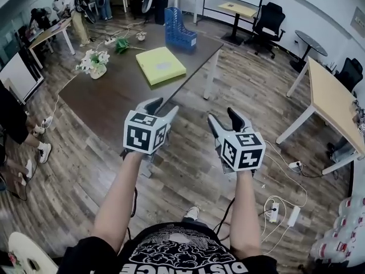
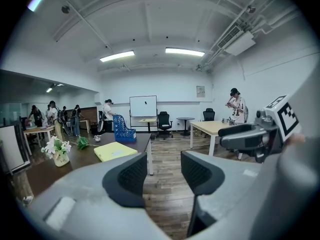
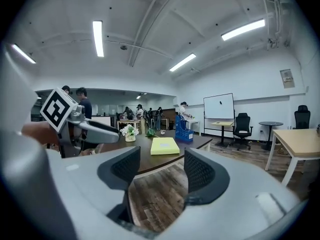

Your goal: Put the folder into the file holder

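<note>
- Ahead, we note a dark counter [image 1: 108, 104] with the yellow folder [image 1: 161, 65] lying flat on its far right part. The blue file holder [image 1: 180, 33] stands upright just beyond it at the far corner, apart from it.
- Also on the counter are a vase of white flowers [image 1: 94, 63] near the left edge and a green sprig [image 1: 121, 44] farther back.
- Only plank floor [image 1: 188, 158] and the counter's near edge lie between the tongs and the folder.
- To our right are a pale table [image 1: 333, 101], a black office chair [image 1: 268, 20] and power strips [image 1: 274, 211] with cables on the floor. Several people [image 1: 68, 4] stand at the room's far end.
- We cannot see inside the file holder from here. Small items at the counter's far edge are too blurred to name. A bystander [image 1: 14, 124] at the left is cut off by the frame.
- Both forearms reach forward, side by side, short of the counter. The left tongs [image 1: 163, 107] and right tongs [image 1: 223, 116] tip slightly downward toward it.
- Both tongs are spread and hold nothing.
</note>
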The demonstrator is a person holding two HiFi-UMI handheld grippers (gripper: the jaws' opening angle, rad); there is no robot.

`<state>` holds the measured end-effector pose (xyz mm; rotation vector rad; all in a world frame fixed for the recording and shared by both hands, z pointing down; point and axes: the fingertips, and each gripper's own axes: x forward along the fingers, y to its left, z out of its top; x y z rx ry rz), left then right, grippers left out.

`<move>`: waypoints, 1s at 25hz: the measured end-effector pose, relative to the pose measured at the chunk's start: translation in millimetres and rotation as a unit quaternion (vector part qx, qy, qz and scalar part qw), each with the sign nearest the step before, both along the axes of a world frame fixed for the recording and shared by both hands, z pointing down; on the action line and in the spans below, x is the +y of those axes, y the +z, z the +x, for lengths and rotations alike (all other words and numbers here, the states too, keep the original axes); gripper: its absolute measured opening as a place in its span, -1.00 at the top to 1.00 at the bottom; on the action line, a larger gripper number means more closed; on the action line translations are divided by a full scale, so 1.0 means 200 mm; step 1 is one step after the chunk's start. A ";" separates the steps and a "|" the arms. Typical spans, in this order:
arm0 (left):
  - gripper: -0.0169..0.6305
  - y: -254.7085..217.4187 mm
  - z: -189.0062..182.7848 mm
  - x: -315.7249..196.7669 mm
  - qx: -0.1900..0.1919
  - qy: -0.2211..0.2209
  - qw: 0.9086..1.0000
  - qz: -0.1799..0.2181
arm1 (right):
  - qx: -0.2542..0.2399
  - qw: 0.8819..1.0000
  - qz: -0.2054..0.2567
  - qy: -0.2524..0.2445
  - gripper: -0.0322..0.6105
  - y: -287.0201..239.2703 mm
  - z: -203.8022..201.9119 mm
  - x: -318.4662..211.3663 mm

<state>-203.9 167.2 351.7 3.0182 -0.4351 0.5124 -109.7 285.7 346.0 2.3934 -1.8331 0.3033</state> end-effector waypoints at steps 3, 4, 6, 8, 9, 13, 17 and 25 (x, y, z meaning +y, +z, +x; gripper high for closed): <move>0.20 -0.02 0.06 -0.03 0.000 -0.015 1.000 0.001 | 0.002 1.000 -0.002 -0.018 0.03 -0.02 0.08 -0.04; 0.18 -0.02 0.08 -0.03 0.000 -0.020 1.000 0.000 | 0.001 1.000 -0.002 -0.021 0.01 -0.02 0.11 -0.05; 0.12 -0.03 0.10 -0.06 0.000 -0.033 0.999 0.000 | 0.000 1.000 -0.001 -0.030 -0.02 -0.03 0.15 -0.07; 0.06 -0.04 0.10 -0.09 0.001 -0.055 0.999 -0.001 | -0.002 0.999 0.002 -0.044 -0.06 -0.04 0.19 -0.11; 0.03 -0.04 0.10 -0.11 0.001 -0.064 0.998 -0.002 | -0.004 0.999 0.004 -0.049 -0.08 -0.04 0.20 -0.13; -0.07 -0.03 0.13 -0.12 -0.001 -0.080 0.997 -0.007 | -0.008 0.998 0.009 -0.055 -0.18 -0.05 0.26 -0.15; -0.13 -0.02 0.14 -0.14 -0.003 -0.097 0.995 -0.006 | -0.012 0.997 0.007 -0.074 -0.21 -0.03 0.27 -0.19; -0.14 -0.02 0.19 -0.20 -0.005 -0.111 0.994 -0.004 | -0.013 0.996 0.002 -0.090 -0.22 0.00 0.32 -0.25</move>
